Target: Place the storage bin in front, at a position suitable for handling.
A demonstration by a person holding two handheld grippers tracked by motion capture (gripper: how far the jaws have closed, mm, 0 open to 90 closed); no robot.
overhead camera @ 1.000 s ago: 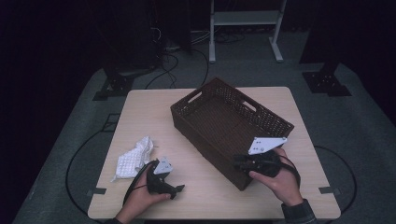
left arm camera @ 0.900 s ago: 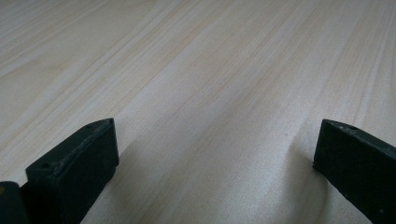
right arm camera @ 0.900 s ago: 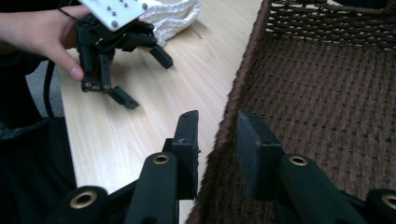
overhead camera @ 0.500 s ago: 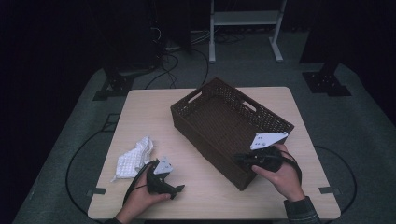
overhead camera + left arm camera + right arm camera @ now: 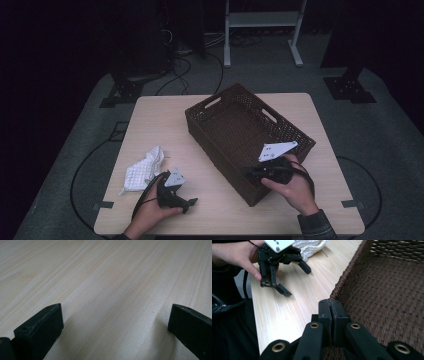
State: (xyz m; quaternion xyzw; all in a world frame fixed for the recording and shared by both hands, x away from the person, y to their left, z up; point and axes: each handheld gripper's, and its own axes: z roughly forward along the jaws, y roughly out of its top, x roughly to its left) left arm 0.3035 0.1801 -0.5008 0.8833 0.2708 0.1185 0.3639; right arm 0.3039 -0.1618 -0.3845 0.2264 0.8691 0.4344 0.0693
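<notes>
A brown wicker basket [image 5: 226, 164] stands askew on the light wood table [image 5: 160, 120], with nothing visible inside it. A crumpled white knitted cloth [image 5: 142, 170] lies at the table's left. My right gripper [image 5: 249, 173] is at the basket's near corner, above the rim [image 5: 344, 277], its jaws pressed together with nothing between them. My left gripper [image 5: 189, 199] rests low over the bare table [image 5: 112, 277] just right of the cloth, jaws wide apart. The right gripper view also shows the left gripper [image 5: 296, 281], open in a hand, with the cloth [image 5: 309, 247] behind it.
The table's front edge runs just under both hands. Beyond the table are a grey floor mat, black stand bases, cables and a white metal frame [image 5: 262, 20].
The right gripper has shifted slightly at the basket's near corner. The left gripper, the cloth and the basket stay where they were.
</notes>
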